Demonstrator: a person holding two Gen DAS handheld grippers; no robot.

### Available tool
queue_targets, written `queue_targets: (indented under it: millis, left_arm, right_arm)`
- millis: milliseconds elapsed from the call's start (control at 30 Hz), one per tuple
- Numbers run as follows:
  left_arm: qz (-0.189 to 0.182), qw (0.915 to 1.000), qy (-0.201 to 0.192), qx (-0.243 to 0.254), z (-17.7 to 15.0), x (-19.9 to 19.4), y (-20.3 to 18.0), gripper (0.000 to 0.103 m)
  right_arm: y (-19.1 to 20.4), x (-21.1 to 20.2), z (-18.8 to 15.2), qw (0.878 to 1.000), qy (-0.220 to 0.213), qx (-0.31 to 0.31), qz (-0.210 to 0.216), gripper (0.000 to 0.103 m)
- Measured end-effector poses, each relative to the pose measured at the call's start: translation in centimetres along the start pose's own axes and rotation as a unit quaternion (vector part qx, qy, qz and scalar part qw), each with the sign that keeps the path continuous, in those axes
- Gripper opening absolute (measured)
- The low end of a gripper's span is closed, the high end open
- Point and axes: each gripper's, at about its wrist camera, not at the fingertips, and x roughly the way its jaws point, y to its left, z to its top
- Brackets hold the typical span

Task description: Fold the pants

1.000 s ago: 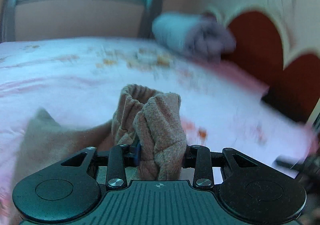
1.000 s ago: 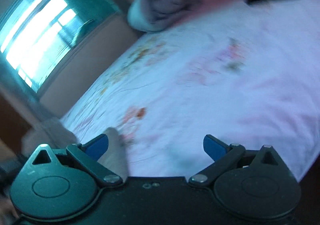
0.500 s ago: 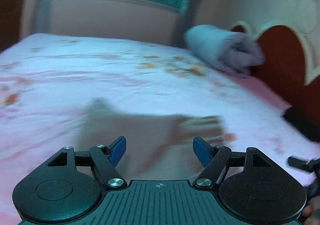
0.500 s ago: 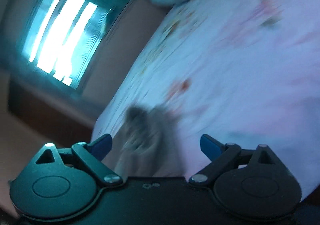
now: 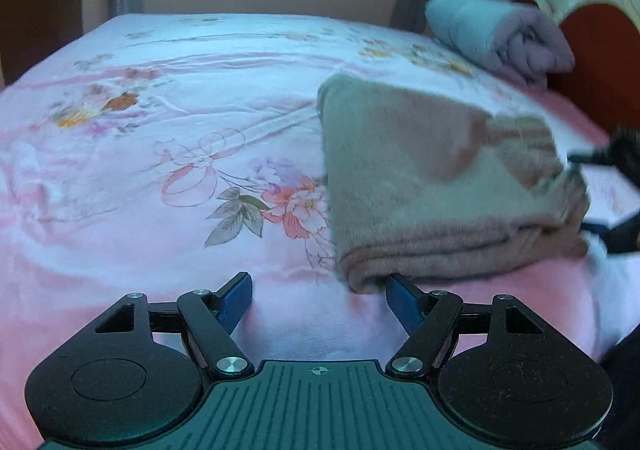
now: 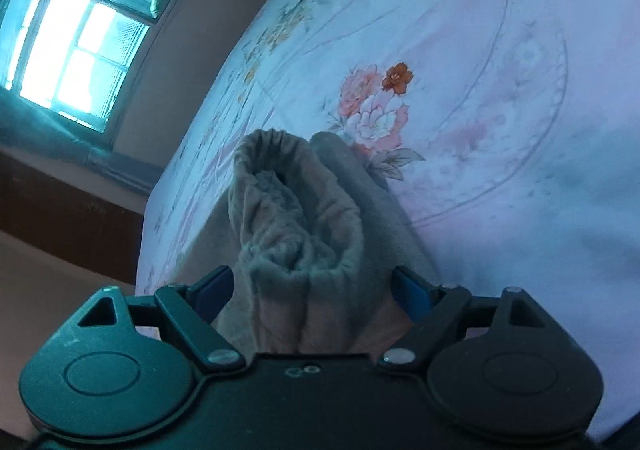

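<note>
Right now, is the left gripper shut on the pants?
No. The left gripper stands open with only pink bedsheet between its fingers; the folded pants lie just beyond.

No legible text, labels, brand names, numbers or signs in either view. Only unlettered floral print on the bed sheet (image 5: 168, 153).

Left wrist view: low over the bed (image 5: 168, 121), facing the window wall, pants (image 5: 432, 185) close at right. Right wrist view: rolled sideways, very near the pants (image 6: 304, 234). Both share bed, pants and window.
</note>
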Motion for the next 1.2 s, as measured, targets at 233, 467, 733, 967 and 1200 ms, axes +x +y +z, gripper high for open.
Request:
queue_targets:
  millis: [233,467,733,967,1200]
  left_arm:
    - [0.006,0.9999,-0.01,-0.012,1.4,1.5,0.6,0.074]
    - [-0.007,0.9966,-0.032,-0.076,0.3,1.7,2.7,0.074]
    - [-0.021,0.9948,-0.026,-0.096,0.2,2.3,3.3,0.074]
    - [-0.024,0.9967,-0.024,-0.073,0.0,1.2,3.3,0.079]
    - [-0.022,0.9892,-0.046,-0.137,0.7,-0.6,6.8,0.081]
  right_arm:
    - [1.8,2.0,-1.0,0.999,0.005,-0.029,-0.029,0.045]
    - [4.3,-0.8,-1.8,0.993,-0.049,-0.091,0.057,0.024]
    - [-1.0,1.9,-1.9,0.999,-0.001,-0.046,0.02,0.026]
    - [-3.2,0.4,-0.1,0.999,-0.005,0.025,0.034,0.035]
    - [-5.1,-4.0,2.2,0.999,-0.043,0.002,0.031,0.072]
